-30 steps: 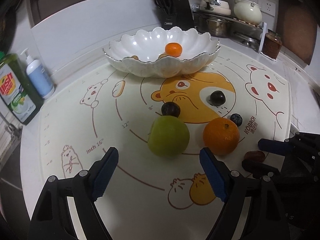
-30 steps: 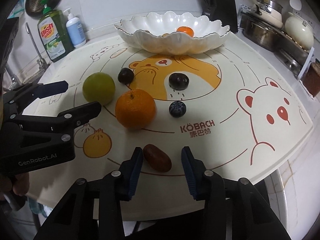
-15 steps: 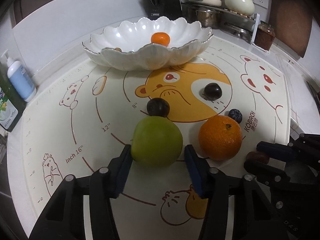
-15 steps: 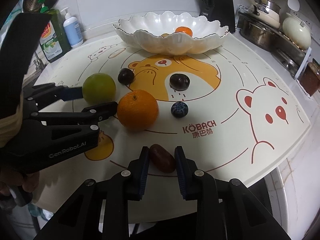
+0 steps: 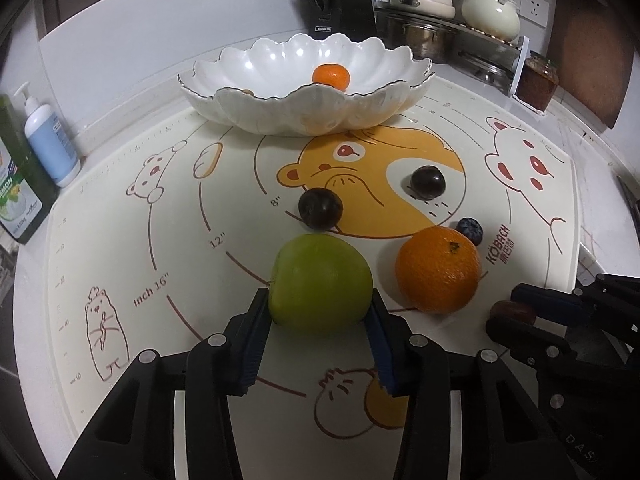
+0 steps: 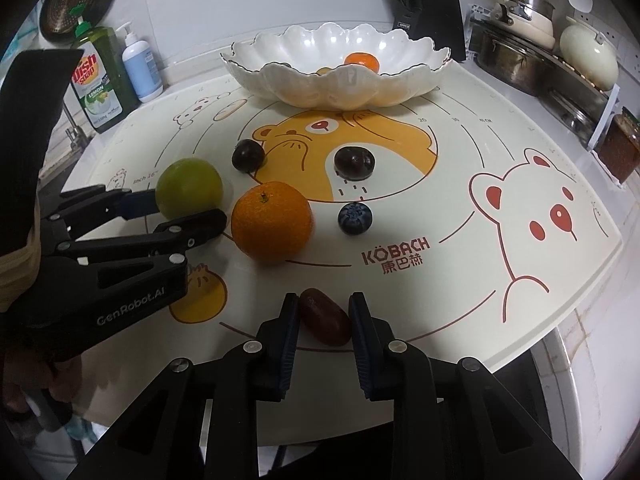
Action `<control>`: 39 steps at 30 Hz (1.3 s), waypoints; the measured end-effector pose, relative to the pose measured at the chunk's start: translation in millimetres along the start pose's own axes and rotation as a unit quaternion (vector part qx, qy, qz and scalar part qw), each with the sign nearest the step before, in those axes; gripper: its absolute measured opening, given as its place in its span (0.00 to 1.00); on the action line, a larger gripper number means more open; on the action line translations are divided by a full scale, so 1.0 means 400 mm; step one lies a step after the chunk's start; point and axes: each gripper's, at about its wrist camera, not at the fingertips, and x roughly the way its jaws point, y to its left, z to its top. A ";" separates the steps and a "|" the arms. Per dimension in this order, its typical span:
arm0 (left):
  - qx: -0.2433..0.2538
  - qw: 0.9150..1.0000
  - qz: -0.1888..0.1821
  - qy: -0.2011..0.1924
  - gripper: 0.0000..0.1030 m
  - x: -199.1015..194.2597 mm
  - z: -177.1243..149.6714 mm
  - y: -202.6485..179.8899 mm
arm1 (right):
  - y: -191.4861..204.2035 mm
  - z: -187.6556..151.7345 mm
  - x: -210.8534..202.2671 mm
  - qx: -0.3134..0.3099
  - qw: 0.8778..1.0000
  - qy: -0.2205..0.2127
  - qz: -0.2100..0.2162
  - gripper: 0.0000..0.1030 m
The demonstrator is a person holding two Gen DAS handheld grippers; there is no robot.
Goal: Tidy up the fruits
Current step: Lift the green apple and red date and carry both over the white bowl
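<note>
My left gripper (image 5: 318, 312) is shut on the green apple (image 5: 320, 282), which rests on the printed mat; it also shows in the right wrist view (image 6: 189, 188). My right gripper (image 6: 323, 316) is shut on a brown date (image 6: 323, 315) at the mat's near edge; the date shows in the left wrist view (image 5: 513, 312). A large orange (image 5: 438, 269), two dark plums (image 5: 321, 208) (image 5: 428, 182) and a blueberry (image 5: 470, 229) lie loose on the mat. A white scalloped bowl (image 5: 280, 108) at the back holds a small tangerine (image 5: 331, 76).
Dish soap (image 6: 100, 84) and a pump bottle (image 5: 48, 140) stand at the left. A knife block (image 5: 340, 4), pots (image 5: 424, 32) and a jar (image 5: 540, 82) line the back right. The mat's edge (image 6: 560, 320) nears the counter edge on the right.
My left gripper moved forward around the green apple and closed on it. My right gripper closed on the date.
</note>
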 end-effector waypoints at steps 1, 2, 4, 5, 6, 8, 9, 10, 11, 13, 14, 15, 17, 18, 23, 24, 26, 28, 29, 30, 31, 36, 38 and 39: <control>-0.002 1.000 0.002 0.000 0.44 -0.003 -0.002 -0.001 | -0.002 0.000 -0.001 0.000 1.000 -0.001 0.002 0.26; -0.004 1.000 0.003 0.000 0.44 -0.005 -0.003 -0.003 | -0.003 0.000 -0.002 0.000 1.000 -0.002 0.002 0.26; -0.011 1.000 0.005 0.000 0.44 -0.010 -0.005 -0.002 | -0.006 0.000 -0.006 0.000 1.000 -0.005 0.005 0.26; -0.016 1.000 0.007 -0.001 0.44 -0.014 -0.006 -0.001 | -0.007 0.001 -0.008 -0.002 1.000 -0.008 0.006 0.26; -0.023 1.000 0.009 -0.001 0.44 -0.018 -0.008 0.001 | -0.007 0.003 -0.009 -0.004 1.000 -0.009 0.006 0.26; -0.034 0.999 0.011 -0.004 0.44 -0.026 -0.011 0.004 | -0.008 0.006 -0.011 -0.006 1.000 -0.011 0.009 0.26; -0.040 0.999 0.013 -0.005 0.44 -0.029 -0.012 0.006 | -0.009 0.008 -0.012 -0.009 1.000 -0.012 0.010 0.26; -0.045 0.999 0.016 -0.006 0.44 -0.033 -0.015 0.008 | -0.010 0.010 -0.014 -0.012 1.000 -0.014 0.011 0.26; -0.051 0.999 0.018 -0.007 0.44 -0.037 -0.016 0.009 | -0.011 0.011 -0.015 -0.013 1.000 -0.016 0.012 0.26; -0.062 0.998 0.022 -0.009 0.44 -0.045 -0.016 0.009 | -0.015 0.015 -0.019 -0.017 1.000 -0.021 0.013 0.26; -0.065 0.998 0.023 -0.009 0.44 -0.046 -0.014 0.009 | -0.017 0.018 -0.021 -0.018 0.999 -0.023 0.013 0.26; -0.071 0.997 0.024 -0.011 0.44 -0.050 -0.014 0.009 | -0.022 0.022 -0.023 -0.018 0.999 -0.027 0.014 0.26; -0.077 0.997 0.029 -0.013 0.44 -0.056 -0.010 0.005 | -0.028 0.027 -0.025 -0.017 0.999 -0.030 0.016 0.26; -0.079 0.996 0.031 -0.014 0.44 -0.059 -0.008 0.003 | -0.034 0.030 -0.027 -0.017 0.999 -0.032 0.016 0.26; -0.087 0.995 0.039 -0.023 0.44 -0.076 0.009 -0.012 | -0.058 0.045 -0.036 -0.012 0.999 -0.042 0.017 0.26; -0.089 0.995 0.040 -0.025 0.44 -0.079 0.015 -0.014 | -0.063 0.049 -0.038 -0.012 0.999 -0.044 0.018 0.26; -0.091 0.995 0.042 -0.027 0.44 -0.085 0.022 -0.017 | -0.072 0.055 -0.041 -0.011 0.999 -0.047 0.019 0.26; -0.091 0.994 0.045 -0.030 0.44 -0.091 0.034 -0.022 | -0.080 0.064 -0.048 -0.009 0.998 -0.054 0.019 0.26; -0.092 0.994 0.046 -0.032 0.44 -0.095 0.039 -0.023 | -0.083 0.068 -0.050 -0.009 0.998 -0.057 0.019 0.25; -0.093 0.994 0.047 -0.033 0.44 -0.097 0.041 -0.023 | -0.086 0.074 -0.053 -0.009 0.998 -0.060 0.019 0.26; -0.095 0.994 0.049 -0.035 0.44 -0.100 0.046 -0.024 | -0.088 0.079 -0.056 -0.010 0.998 -0.064 0.018 0.26; -0.100 0.993 0.053 -0.043 0.44 -0.115 0.069 -0.030 | -0.100 0.107 -0.078 -0.011 0.996 -0.083 0.020 0.25; -0.100 0.992 0.054 -0.047 0.44 -0.119 0.078 -0.031 | -0.107 0.119 -0.086 -0.011 0.996 -0.091 0.020 0.26; -0.101 0.992 0.055 -0.049 0.44 -0.123 0.085 -0.031 | -0.110 0.126 -0.089 -0.011 0.995 -0.094 0.020 0.26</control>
